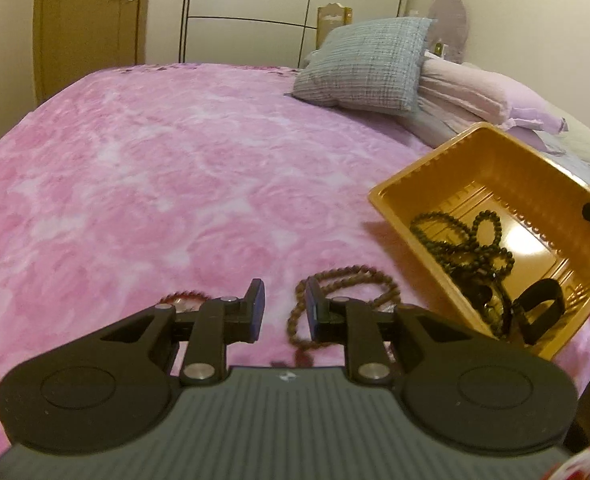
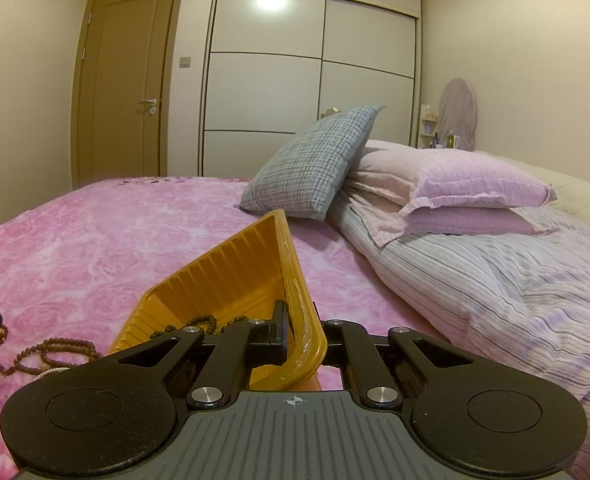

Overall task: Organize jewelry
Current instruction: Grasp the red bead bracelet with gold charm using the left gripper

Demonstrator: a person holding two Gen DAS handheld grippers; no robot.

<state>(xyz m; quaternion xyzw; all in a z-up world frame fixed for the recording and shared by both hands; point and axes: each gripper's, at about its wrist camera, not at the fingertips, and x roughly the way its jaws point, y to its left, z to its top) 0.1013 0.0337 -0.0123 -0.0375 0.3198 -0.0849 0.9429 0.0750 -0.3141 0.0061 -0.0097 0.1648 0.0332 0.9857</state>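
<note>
Tray (image 1: 447, 168) tilted, dark beads (image 1: 467, 240) inside; right hand-held gripper (image 2: 301, 332) clamps rim; left hand-held gripper (image 1: 282, 312) parted, empty.

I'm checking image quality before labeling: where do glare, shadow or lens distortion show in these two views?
Left wrist view: a bright glare patch on the floor of the yellow tray, a soft shadow on the pink bedspread along the tray's left side, and the door frame bowed by the fisheye. Right wrist view: a lamp reflection on the wardrobe, with dark vignette corners.
</note>
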